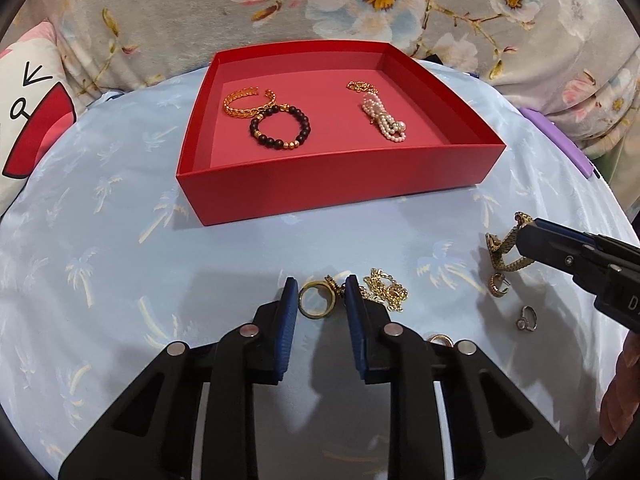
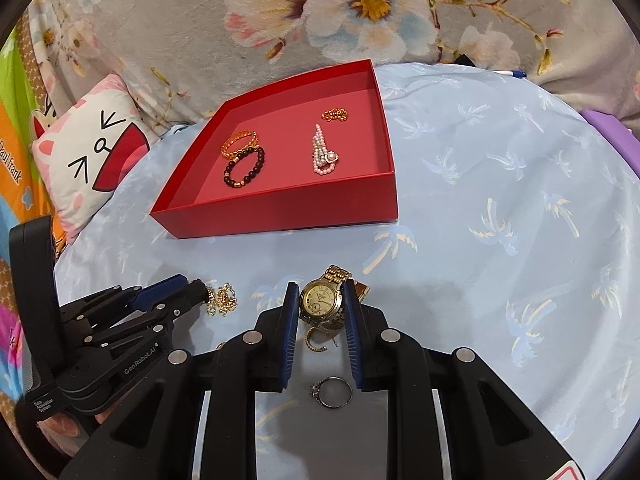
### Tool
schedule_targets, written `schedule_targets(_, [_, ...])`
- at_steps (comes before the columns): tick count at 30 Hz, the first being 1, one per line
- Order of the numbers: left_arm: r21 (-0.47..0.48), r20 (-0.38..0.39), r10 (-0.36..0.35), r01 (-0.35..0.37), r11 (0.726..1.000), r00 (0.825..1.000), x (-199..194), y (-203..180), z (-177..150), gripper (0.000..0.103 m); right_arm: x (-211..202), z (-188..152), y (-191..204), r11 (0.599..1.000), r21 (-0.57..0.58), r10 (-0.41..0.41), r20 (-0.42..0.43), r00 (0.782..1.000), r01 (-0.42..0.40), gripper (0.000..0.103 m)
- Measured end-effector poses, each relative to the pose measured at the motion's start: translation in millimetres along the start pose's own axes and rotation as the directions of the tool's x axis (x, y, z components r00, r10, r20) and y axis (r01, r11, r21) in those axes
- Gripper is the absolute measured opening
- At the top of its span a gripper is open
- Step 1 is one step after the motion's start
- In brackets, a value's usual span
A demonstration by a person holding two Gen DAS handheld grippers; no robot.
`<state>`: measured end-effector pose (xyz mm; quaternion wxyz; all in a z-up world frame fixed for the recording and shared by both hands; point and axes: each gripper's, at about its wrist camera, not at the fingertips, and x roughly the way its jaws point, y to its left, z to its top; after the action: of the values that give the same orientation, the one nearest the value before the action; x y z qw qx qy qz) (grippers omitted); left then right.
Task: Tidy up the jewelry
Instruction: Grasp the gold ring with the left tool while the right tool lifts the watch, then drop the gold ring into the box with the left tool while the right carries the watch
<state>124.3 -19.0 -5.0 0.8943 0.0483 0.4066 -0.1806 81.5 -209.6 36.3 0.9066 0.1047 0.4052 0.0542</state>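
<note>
A red tray [image 1: 332, 184] [image 2: 288, 212] holds a gold cuff [image 1: 242, 102], a black bead bracelet [image 1: 280, 128], a pearl strand [image 1: 384, 122] and a gold chain [image 1: 362, 87]. My left gripper [image 1: 320, 300] is open, its pads on either side of a gold band ring [image 1: 317, 300] on the blue cloth. A gold chain [image 1: 386, 290] lies just right of it. My right gripper [image 2: 322, 300] brackets a gold watch [image 2: 322, 298] with its pads close against the case; it also shows in the left wrist view [image 1: 524, 240].
A gold hoop earring [image 2: 316, 340] and a silver stone ring [image 2: 332, 392] lie between my right fingers. Another gold ring [image 1: 440, 339] lies by my left gripper. A cartoon pillow [image 2: 92, 152] and floral blanket [image 1: 360, 0] border the cloth. A purple object [image 1: 560, 140] sits at right.
</note>
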Motion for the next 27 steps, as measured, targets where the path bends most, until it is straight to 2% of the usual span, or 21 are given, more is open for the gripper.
schedule_targets(8, [-0.008, 0.015, 0.006, -0.006, 1.000, 1.000, -7, 1, -1, 0.022, -9, 3, 4, 1.000, -0.009, 0.012, 0.016, 1.000, -0.012, 0.020])
schedule_targets(18, [-0.007, 0.054, 0.027, -0.026, 1.000, 0.998, -33, 9, 8, 0.022, -33, 22, 16, 0.998, -0.047, 0.050, 0.056, 0.997, -0.048, 0.020])
schedule_targets(22, [-0.008, 0.074, 0.021, -0.020, 1.000, 0.997, -48, 15, 19, 0.022, -40, 38, 20, 0.995, -0.067, 0.073, 0.063, 0.995, -0.069, 0.020])
schedule_targets(27, [-0.023, 0.125, 0.027, -0.025, 0.999, 0.992, -64, 26, 54, 0.022, -39, 71, 21, 0.992, -0.059, 0.112, 0.067, 0.991, -0.108, 0.020])
